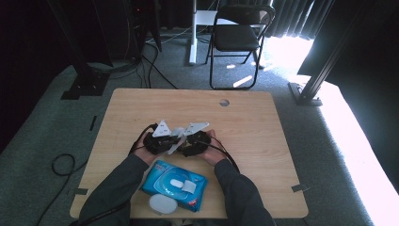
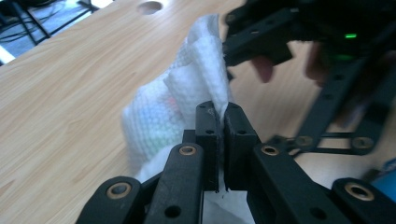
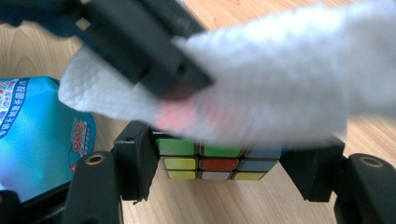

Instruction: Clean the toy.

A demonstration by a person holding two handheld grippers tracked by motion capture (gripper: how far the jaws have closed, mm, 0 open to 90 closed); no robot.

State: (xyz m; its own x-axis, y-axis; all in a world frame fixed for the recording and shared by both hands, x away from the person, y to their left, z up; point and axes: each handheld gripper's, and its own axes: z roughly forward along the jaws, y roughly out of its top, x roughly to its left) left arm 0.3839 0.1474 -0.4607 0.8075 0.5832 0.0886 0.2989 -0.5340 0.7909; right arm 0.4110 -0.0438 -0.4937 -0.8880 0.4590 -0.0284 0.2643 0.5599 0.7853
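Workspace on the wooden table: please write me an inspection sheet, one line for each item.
Surface: wooden table, with a round hole near the far edge.
Job's things: white wipe draped over a colour cube.
Clutter: blue wipes pack and a white lid at the near edge.
Grippers: left gripper shut on the wipe; right gripper clamps the cube on both sides.
Cables: black cable trails from each gripper; more on the floor.
Surroundings: folding chair, dark curtains, strong daylight at right.
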